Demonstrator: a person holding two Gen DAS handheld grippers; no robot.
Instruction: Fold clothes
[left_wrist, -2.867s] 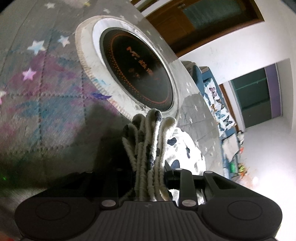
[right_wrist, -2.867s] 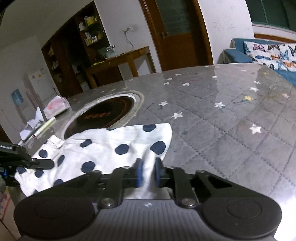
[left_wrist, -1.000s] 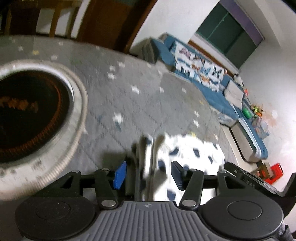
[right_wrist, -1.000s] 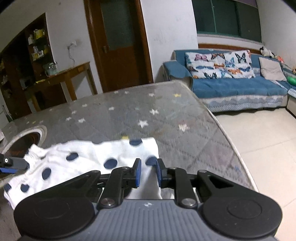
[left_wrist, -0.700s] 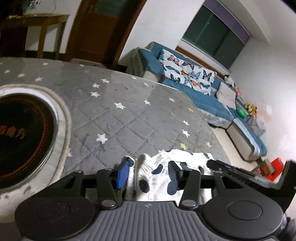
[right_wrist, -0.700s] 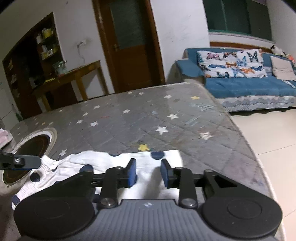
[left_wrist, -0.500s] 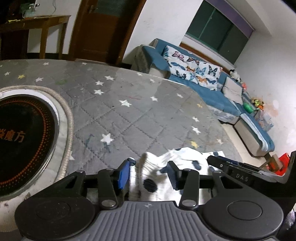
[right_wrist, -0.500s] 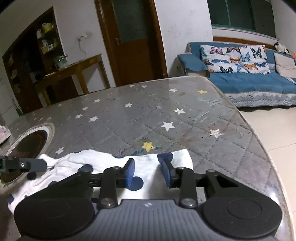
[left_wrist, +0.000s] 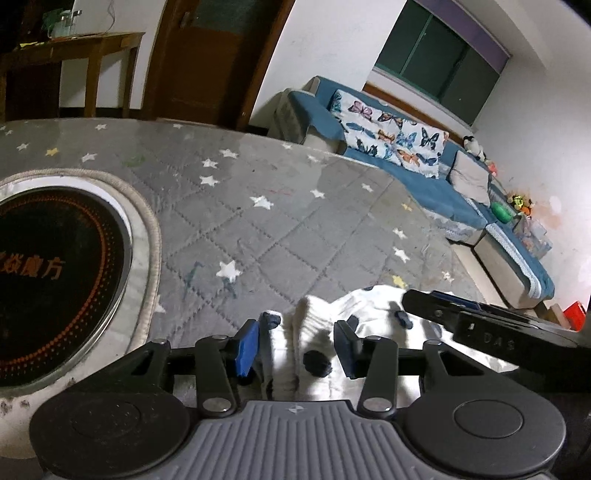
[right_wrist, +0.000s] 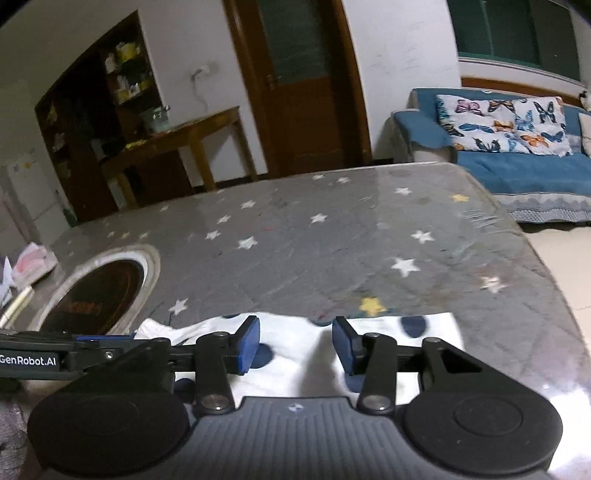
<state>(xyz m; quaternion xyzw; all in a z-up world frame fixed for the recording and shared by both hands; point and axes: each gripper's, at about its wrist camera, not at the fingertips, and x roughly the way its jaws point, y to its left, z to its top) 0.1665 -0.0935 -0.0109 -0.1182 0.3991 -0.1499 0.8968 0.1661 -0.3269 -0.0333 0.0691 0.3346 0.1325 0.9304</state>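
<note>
A white garment with dark blue dots (right_wrist: 295, 350) lies flat on the grey star-patterned table cover (right_wrist: 332, 240), near the front edge. My right gripper (right_wrist: 295, 343) is open above its near edge, holding nothing. My left gripper (left_wrist: 295, 347) is open over the garment's bunched elastic end (left_wrist: 310, 325), which lies loose between the blue pads. The right gripper's arm (left_wrist: 480, 328) shows at the right of the left wrist view, and the left gripper's arm (right_wrist: 55, 358) at the left of the right wrist view.
A round black induction hob (left_wrist: 48, 277) with a white rim is set into the table at the left. Crumpled paper (right_wrist: 29, 262) lies at the far left. A blue sofa (right_wrist: 517, 166) and wooden door (right_wrist: 306, 92) stand beyond the table edge.
Both grippers carried the garment toward the table's front edge, laid it down and opened. The jaws are now wider than half a second ago, and the cloth lies free.
</note>
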